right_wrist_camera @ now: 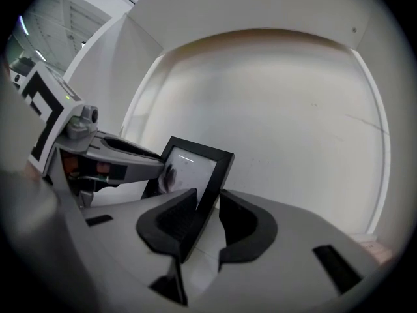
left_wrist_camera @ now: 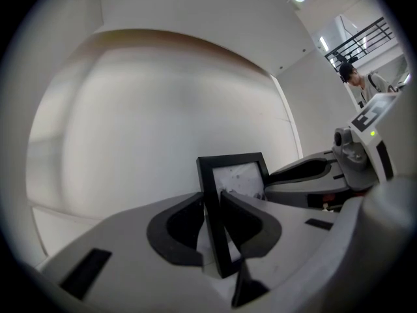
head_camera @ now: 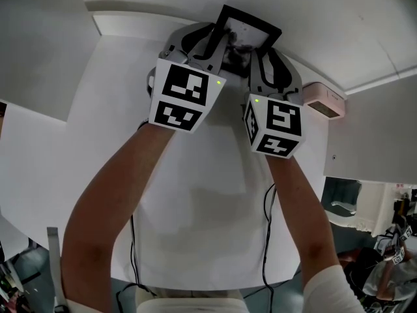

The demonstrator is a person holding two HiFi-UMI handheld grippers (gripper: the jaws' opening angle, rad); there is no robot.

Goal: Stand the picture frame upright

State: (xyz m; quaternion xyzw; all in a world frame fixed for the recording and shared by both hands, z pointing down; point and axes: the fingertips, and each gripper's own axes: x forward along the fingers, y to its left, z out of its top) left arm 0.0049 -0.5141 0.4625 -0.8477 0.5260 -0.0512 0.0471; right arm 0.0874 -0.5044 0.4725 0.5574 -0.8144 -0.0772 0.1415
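The left gripper (left_wrist_camera: 212, 206) has its pads pinched on the left side bar of the black picture frame (left_wrist_camera: 232, 160), low down near the bottom corner. The right gripper (right_wrist_camera: 207, 204) straddles the opposite side bar with its jaws slightly apart, the outer pad seemingly just clear of the bar (a loose cradle rather than a grip). The frame stands roughly upright between them at the far edge of the white table (head_camera: 195, 194), just before the wall (left_wrist_camera: 163, 109), its picture side facing the person. I judge the step in hand to be the let-go: no view shows a rear stand, so each side is best eased off in turn, pads parting straight sideways without dragging the bar, hovering near for any lean
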